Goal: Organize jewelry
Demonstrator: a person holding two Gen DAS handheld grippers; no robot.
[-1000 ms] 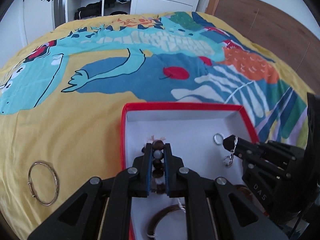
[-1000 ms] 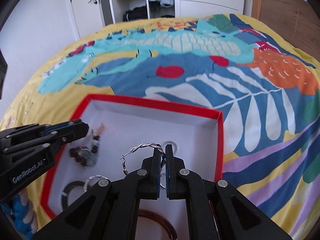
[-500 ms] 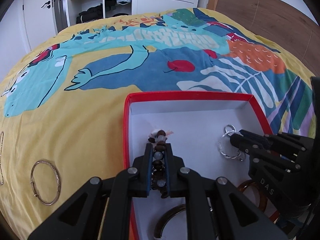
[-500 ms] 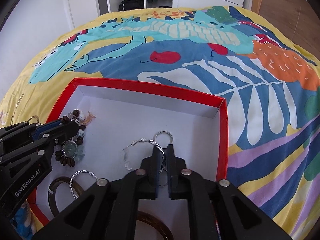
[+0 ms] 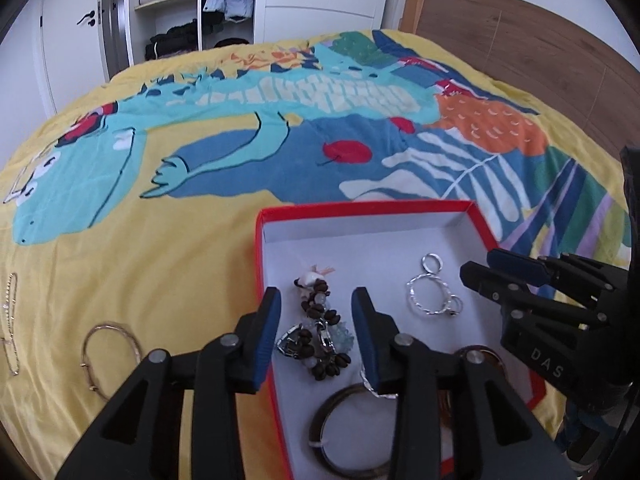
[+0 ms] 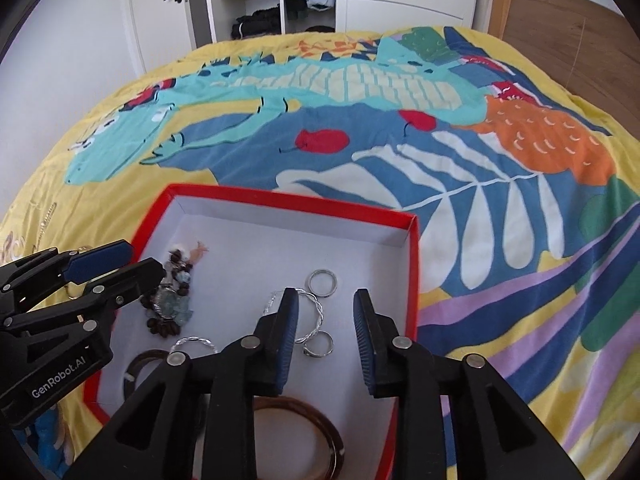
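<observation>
A red box [image 5: 264, 216] with a white inside lies on the bed; it also shows in the right wrist view [image 6: 414, 264]. My left gripper [image 5: 316, 312] is open above a brown bead bracelet [image 5: 316, 332] lying in the box. My right gripper [image 6: 326, 312] is open above a twisted silver bangle [image 6: 316, 314] and small silver rings [image 6: 322, 280] in the box. Brown bangles [image 6: 320, 428] lie at the box's near end. A thin gold bangle [image 5: 108, 350] and a chain [image 5: 10, 320] lie on the yellow cover left of the box.
The bed has a bright dinosaur-print cover [image 5: 280, 128]. A wooden headboard [image 5: 520, 52] stands at the right. An open white wardrobe [image 5: 192, 12] with clothes stands beyond the bed's far end.
Both grippers have opened. The left one let go of the bead bracelet and the right one let go of the twisted silver bangle; both pieces now lie in the box.
</observation>
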